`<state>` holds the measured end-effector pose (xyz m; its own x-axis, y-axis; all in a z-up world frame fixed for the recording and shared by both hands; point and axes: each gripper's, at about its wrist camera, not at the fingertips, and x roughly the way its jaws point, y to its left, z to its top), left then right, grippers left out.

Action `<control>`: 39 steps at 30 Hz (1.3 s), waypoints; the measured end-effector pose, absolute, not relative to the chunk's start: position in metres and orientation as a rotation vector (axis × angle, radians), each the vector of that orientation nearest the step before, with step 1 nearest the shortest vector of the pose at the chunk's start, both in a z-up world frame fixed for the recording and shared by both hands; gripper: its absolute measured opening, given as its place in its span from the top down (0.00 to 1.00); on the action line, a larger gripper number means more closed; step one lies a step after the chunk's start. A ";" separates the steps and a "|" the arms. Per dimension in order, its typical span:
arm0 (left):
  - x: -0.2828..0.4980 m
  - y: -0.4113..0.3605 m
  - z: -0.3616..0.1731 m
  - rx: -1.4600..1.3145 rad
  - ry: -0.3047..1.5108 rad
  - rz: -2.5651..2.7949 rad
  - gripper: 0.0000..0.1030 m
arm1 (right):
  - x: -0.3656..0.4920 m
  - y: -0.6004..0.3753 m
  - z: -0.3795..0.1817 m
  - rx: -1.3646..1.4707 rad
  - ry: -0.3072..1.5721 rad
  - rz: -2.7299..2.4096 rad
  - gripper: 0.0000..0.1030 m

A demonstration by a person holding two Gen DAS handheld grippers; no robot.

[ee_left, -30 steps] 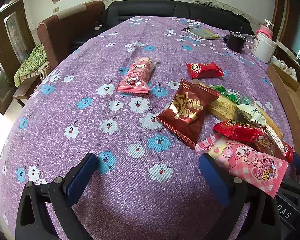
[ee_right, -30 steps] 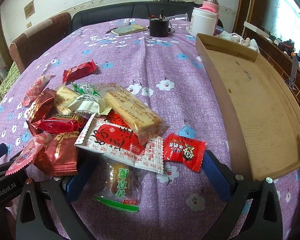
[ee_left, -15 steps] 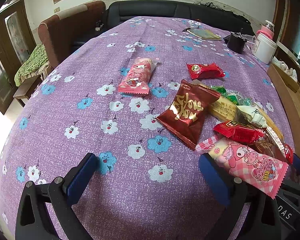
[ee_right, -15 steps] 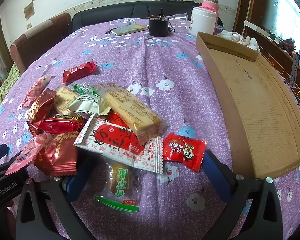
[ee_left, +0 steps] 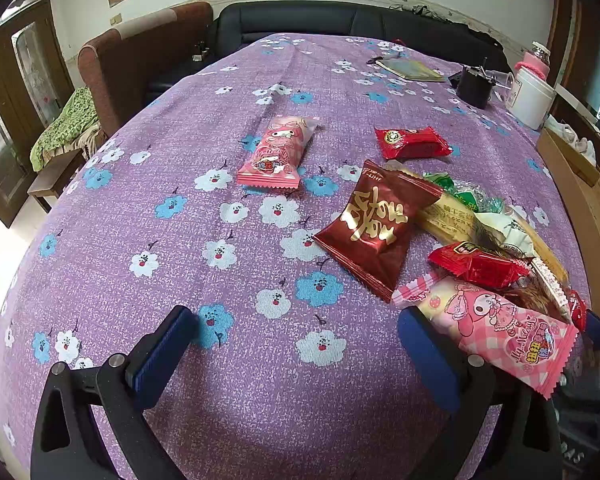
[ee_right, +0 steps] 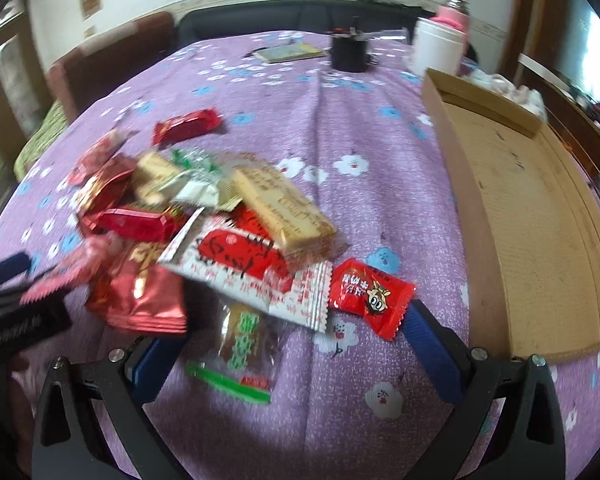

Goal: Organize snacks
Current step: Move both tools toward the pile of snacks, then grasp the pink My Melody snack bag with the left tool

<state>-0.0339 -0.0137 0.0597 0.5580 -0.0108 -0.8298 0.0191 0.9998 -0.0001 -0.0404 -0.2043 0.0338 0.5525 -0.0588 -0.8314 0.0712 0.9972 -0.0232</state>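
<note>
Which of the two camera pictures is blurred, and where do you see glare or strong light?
Right wrist view: motion blur over the whole snack pile, print unreadable, bright window glare at the right edge. Left wrist view: sharp, the dark red packet shines with highlights, overexposed light at the left edge; both views bend the purple tablecloth fisheye-style.

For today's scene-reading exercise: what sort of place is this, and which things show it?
Probably a home living or dining room: a black sofa behind a table with a flowered purple tablecloth, a brown armchair beside it, framed pictures on the wall.
</note>
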 end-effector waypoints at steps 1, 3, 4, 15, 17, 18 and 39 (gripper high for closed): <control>-0.034 -0.013 0.060 0.009 0.979 -0.018 0.00 | -0.042 -0.204 0.034 -0.004 0.968 -0.068 0.00; -0.034 -0.014 0.060 0.009 0.978 -0.017 0.00 | -0.044 -0.203 0.033 -0.014 0.955 -0.045 0.00; -0.034 -0.014 0.060 0.010 0.978 -0.017 0.00 | -0.044 -0.203 0.033 -0.019 0.963 -0.036 0.00; -0.032 -0.013 0.060 0.007 0.980 -0.029 0.00 | -0.090 -0.207 0.052 -0.014 0.956 0.377 0.07; -0.031 -0.011 0.060 -0.011 0.977 -0.040 0.00 | -0.095 -0.208 0.062 -0.021 0.930 0.421 0.19; -0.031 -0.009 0.060 -0.023 0.974 -0.046 0.00 | -0.096 -0.210 0.067 -0.016 0.912 0.438 0.22; -0.051 -0.010 0.082 -0.156 0.864 -0.379 0.44 | -0.073 -0.207 0.075 0.090 0.918 0.380 0.56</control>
